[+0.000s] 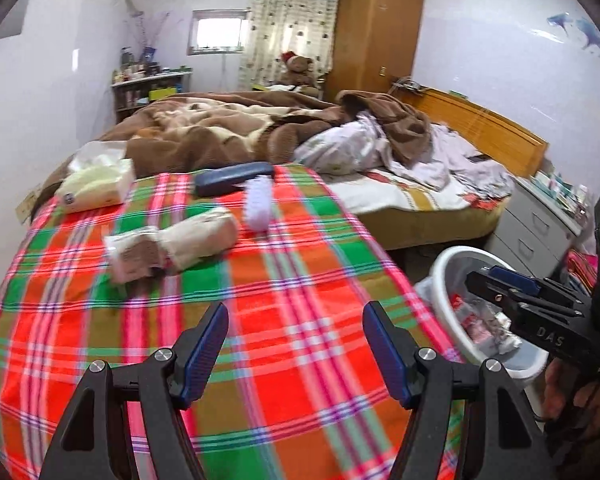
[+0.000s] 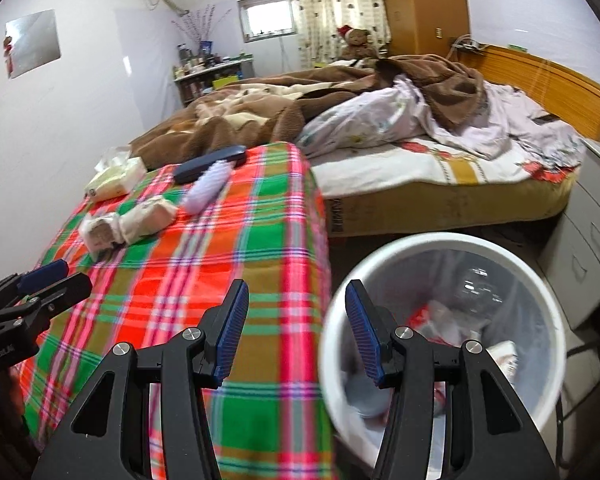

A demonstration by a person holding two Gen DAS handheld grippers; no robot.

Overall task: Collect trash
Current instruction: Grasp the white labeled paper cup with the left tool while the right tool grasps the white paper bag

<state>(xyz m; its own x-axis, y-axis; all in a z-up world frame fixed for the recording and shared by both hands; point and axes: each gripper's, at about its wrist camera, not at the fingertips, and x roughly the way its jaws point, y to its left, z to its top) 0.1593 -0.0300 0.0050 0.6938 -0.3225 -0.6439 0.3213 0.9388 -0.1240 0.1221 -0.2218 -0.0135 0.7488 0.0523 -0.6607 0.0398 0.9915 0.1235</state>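
A crumpled beige and white wrapper (image 1: 172,246) lies on the plaid cloth (image 1: 260,320); it also shows in the right wrist view (image 2: 128,226). A white trash bin (image 2: 452,320) with a clear liner and trash inside stands on the floor right of the plaid surface, also in the left wrist view (image 1: 460,280). My left gripper (image 1: 296,328) is open and empty above the cloth, well short of the wrapper. My right gripper (image 2: 296,316) is open and empty, hovering over the bin's left rim and the cloth edge.
A dark blue case (image 1: 232,178), a pale purple brush (image 1: 258,204) and a tissue pack (image 1: 96,188) lie at the cloth's far end. A bed with a brown blanket (image 1: 240,128) lies behind. A grey drawer unit (image 2: 592,248) stands right of the bin.
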